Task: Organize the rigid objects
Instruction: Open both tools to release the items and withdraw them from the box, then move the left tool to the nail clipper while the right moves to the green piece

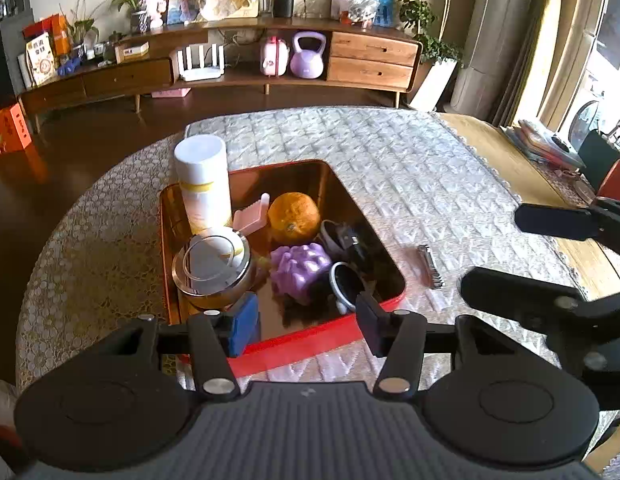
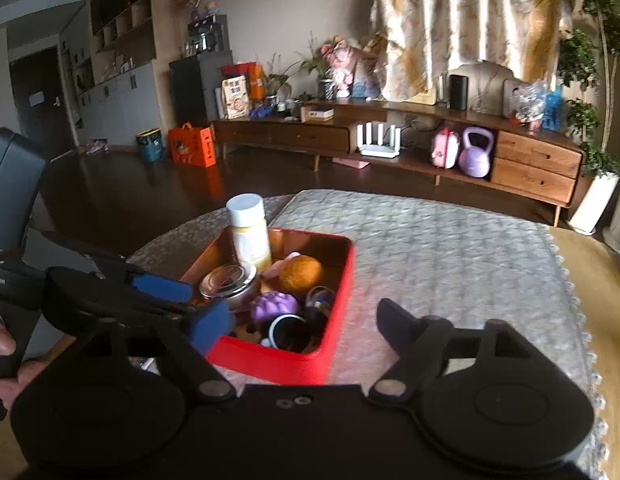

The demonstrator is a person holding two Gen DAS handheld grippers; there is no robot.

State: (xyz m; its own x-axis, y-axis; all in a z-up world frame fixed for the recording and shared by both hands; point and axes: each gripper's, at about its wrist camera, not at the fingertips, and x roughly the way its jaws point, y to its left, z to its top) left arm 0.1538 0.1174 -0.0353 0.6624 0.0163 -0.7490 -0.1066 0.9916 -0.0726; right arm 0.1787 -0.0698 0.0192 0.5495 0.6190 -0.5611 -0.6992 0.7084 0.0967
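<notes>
The red box of small things sits on the table just ahead of the left tongs. Both left and right tongs are released, empty. A metal clip lies beside the box.

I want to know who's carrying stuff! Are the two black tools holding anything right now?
No. The left tool and the right tool are both open with nothing between their fingers. The orange and the rest sit in the red tray.

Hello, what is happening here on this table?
A person is tidying small objects into a red rectangular tin tray. It already holds a white cylindrical bottle, an orange fruit and a purple plastic toy. Both the left gripper and the right gripper are open and empty. A small metal clip lies outside on the cloth.
</notes>
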